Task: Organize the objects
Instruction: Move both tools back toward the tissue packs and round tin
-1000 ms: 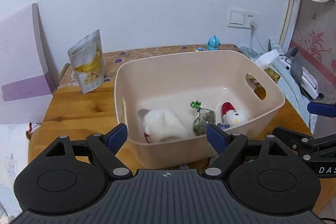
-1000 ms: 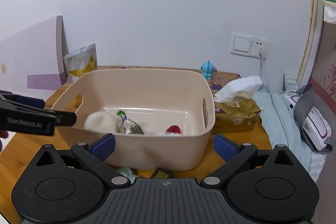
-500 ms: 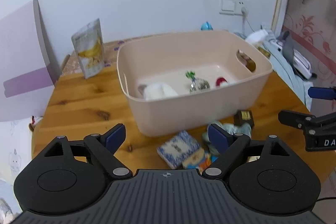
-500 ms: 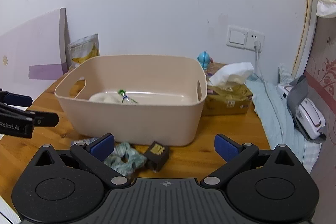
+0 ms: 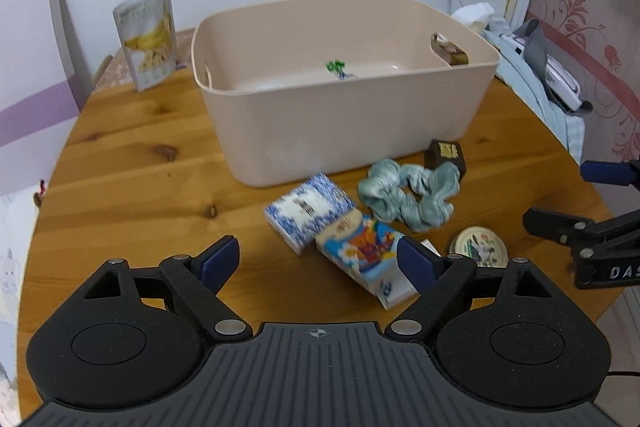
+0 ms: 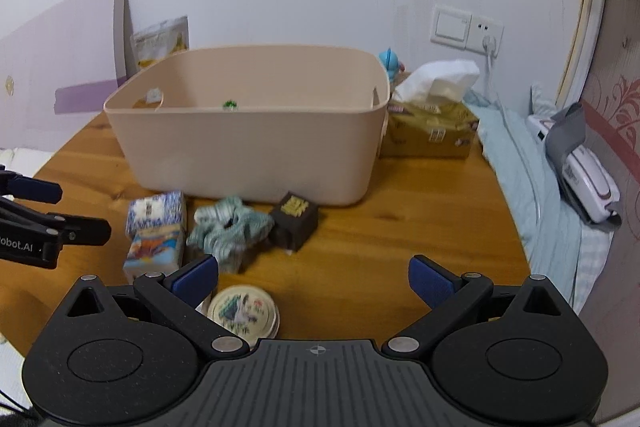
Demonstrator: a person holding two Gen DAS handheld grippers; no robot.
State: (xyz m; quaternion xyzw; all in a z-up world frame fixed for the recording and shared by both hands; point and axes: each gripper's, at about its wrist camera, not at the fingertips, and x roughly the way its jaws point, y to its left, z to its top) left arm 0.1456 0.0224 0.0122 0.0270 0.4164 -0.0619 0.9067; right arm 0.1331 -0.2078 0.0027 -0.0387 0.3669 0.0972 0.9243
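Note:
A beige bin (image 5: 344, 115) (image 6: 248, 155) stands mid-table, with a green-topped item (image 5: 336, 67) showing inside. In front of it lie a blue-patterned tissue pack (image 5: 310, 211) (image 6: 158, 213), a cartoon tissue pack (image 5: 366, 255) (image 6: 154, 255), a teal scrunchie (image 5: 412, 199) (image 6: 228, 227), a small dark box (image 5: 446, 155) (image 6: 294, 221) and a round tin (image 5: 478, 247) (image 6: 244, 311). My left gripper (image 5: 320, 259) is open above the table, just short of the cartoon pack. My right gripper (image 6: 314, 277) is open over bare wood, the tin by its left finger.
A banana snack pouch (image 5: 146, 35) leans behind the bin at the left. A tissue box (image 6: 432, 123) and a blue figurine (image 6: 390, 61) sit at the bin's right. Bedding and a white device (image 6: 576, 171) lie past the round wooden table's (image 5: 120, 163) right edge.
Both grippers have drawn back from the bin and dropped lower. The loose items in front of the bin have come into view, and the toys inside it are now mostly hidden.

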